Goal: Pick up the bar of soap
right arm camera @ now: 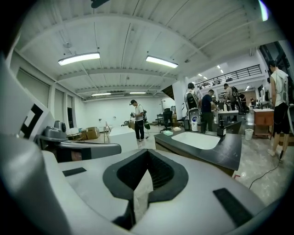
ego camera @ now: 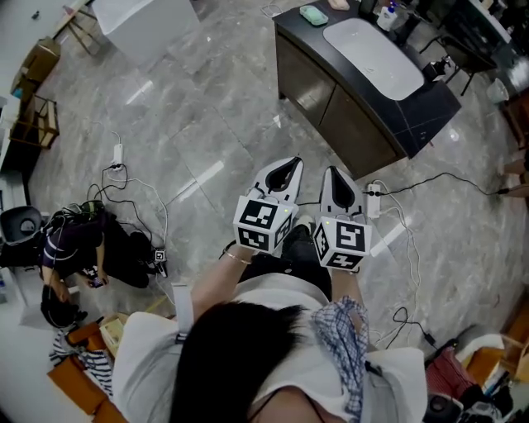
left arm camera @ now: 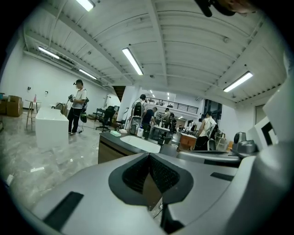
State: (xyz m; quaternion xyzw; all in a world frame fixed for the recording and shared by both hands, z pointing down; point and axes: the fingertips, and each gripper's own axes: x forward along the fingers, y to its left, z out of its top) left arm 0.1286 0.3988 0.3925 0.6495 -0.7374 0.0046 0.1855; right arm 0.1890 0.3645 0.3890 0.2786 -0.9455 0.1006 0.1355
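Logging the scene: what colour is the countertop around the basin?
Black countertop, around a white basin; clearest in the head view.

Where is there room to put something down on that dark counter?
The near end of the counter looks bare, between the white sink and the corner. The thin strip along the sink's left side in the head view looks bare too. The far end is crowded: the green bar of soap and some bottles sit there.
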